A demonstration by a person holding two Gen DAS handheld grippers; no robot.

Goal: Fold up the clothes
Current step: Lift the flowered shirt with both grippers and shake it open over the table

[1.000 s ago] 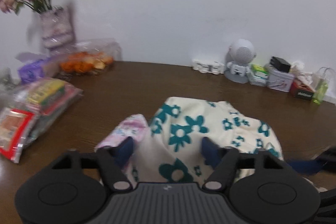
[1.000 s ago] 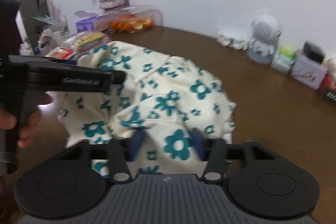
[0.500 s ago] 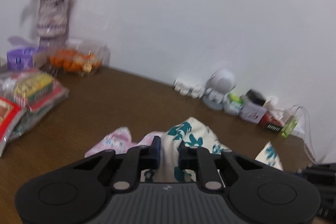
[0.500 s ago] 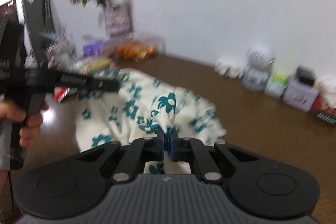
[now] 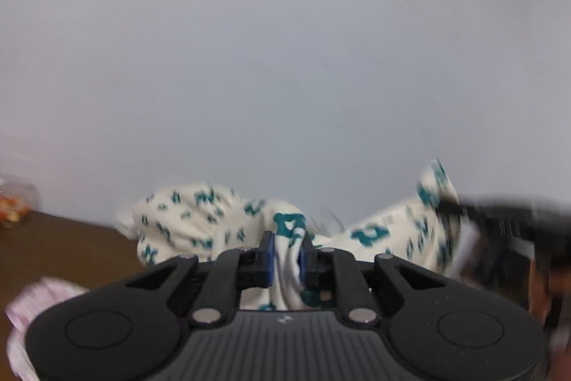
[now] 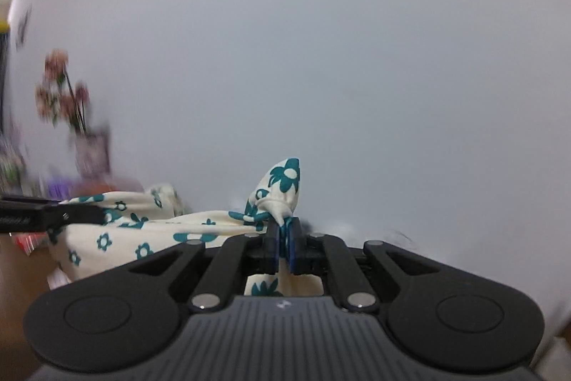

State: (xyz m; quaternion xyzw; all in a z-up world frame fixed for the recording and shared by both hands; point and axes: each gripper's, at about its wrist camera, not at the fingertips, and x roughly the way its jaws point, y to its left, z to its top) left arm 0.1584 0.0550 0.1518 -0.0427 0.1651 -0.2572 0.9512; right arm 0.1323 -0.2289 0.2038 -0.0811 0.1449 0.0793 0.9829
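Cream cotton garment with teal flowers (image 6: 200,231) spans lower frame, left gripper (image 5: 287,256) and right gripper (image 6: 283,247) each clamped on an end.

The left gripper (image 5: 286,250) sat low in the centre of its own wrist view, its blue-padded jaws drawn close and pinching a bunched fold of the floral garment (image 5: 371,232) between them. In the right wrist view it showed as a dark bar at the left edge, blurred. The right gripper (image 6: 284,243) sat low in the centre of its own view, jaws almost together on a thin twist of the same cloth, a tuft standing up above the pads. At the right edge of the left wrist view it appeared as a smeared black shape.
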